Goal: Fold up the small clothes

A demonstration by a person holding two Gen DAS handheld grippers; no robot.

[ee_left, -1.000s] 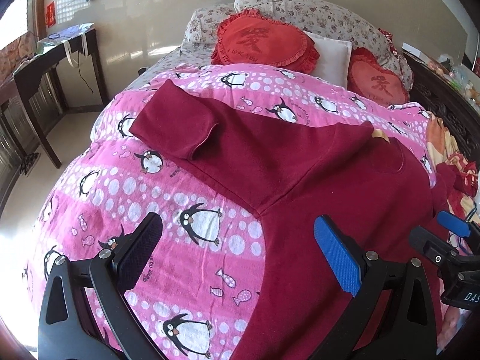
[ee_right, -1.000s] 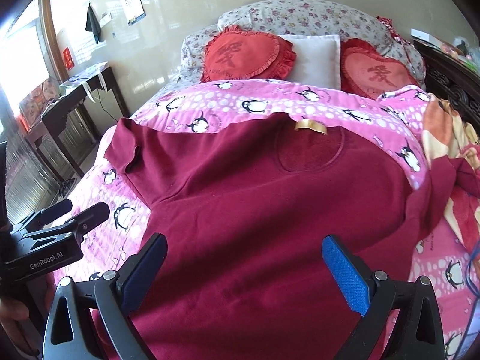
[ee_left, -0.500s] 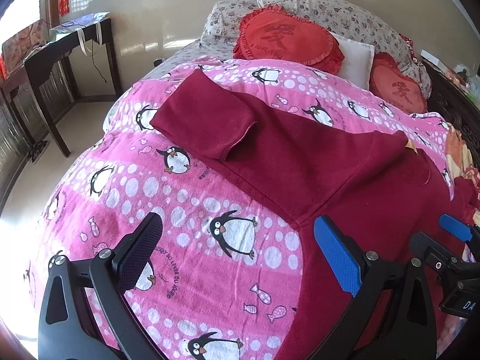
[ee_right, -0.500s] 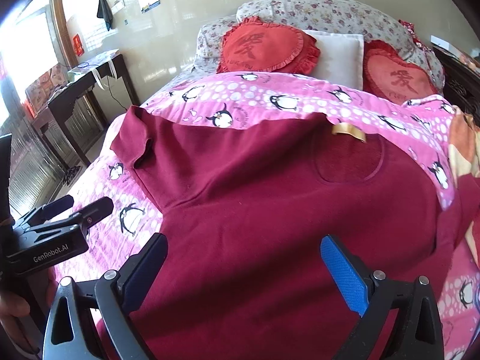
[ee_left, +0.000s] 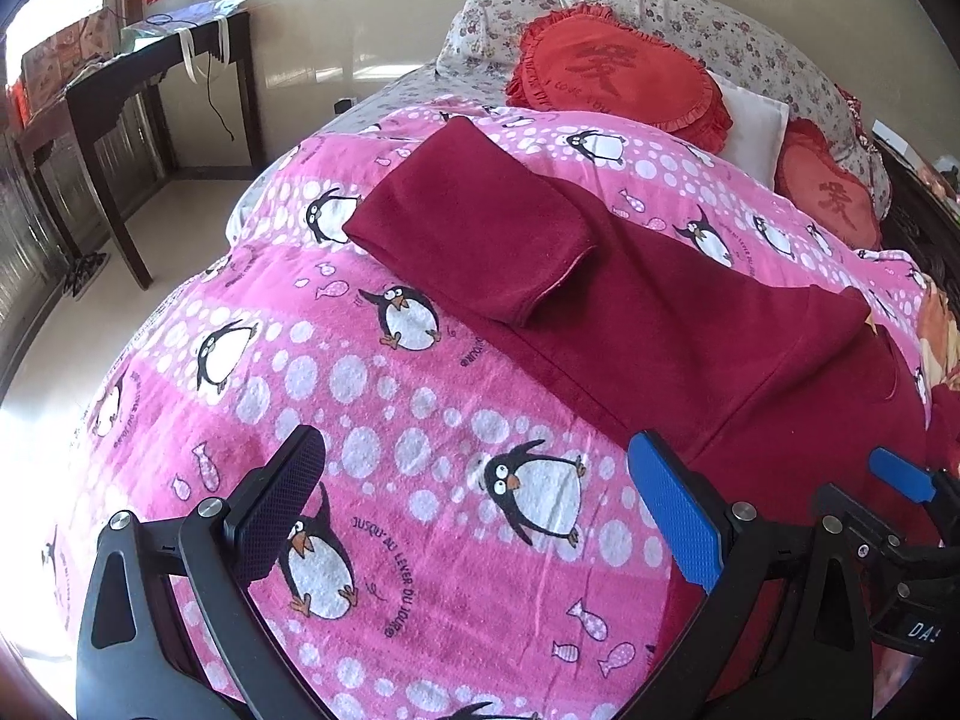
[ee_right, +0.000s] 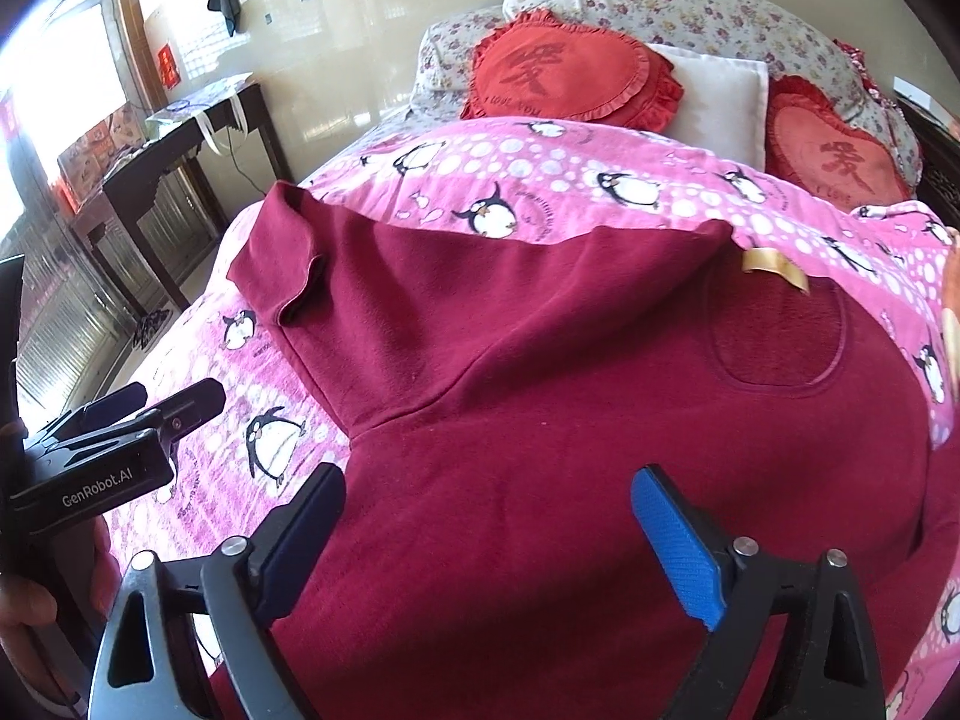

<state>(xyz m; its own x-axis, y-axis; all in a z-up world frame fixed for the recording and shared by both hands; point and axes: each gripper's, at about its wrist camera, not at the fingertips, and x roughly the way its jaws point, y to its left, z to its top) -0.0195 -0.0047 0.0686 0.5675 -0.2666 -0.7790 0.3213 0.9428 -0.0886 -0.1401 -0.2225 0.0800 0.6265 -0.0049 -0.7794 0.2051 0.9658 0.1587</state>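
A dark red long-sleeved top lies flat on a pink penguin blanket, neck toward the pillows, a gold label at the collar. Its left sleeve is folded back on itself, cuff lying across the sleeve. My left gripper is open and empty above the blanket, left of the top's body and short of the sleeve. My right gripper is open and empty over the top's lower body. The left gripper also shows in the right wrist view.
Two red heart cushions, a white pillow and floral pillows sit at the bed's head. A dark wooden side table stands on the floor to the left. A dark wooden bed frame runs along the right.
Both grippers have shifted left and forward over the bed. The left gripper has moved off the top's edge to above bare blanket. The top has not moved; both grippers stay open.
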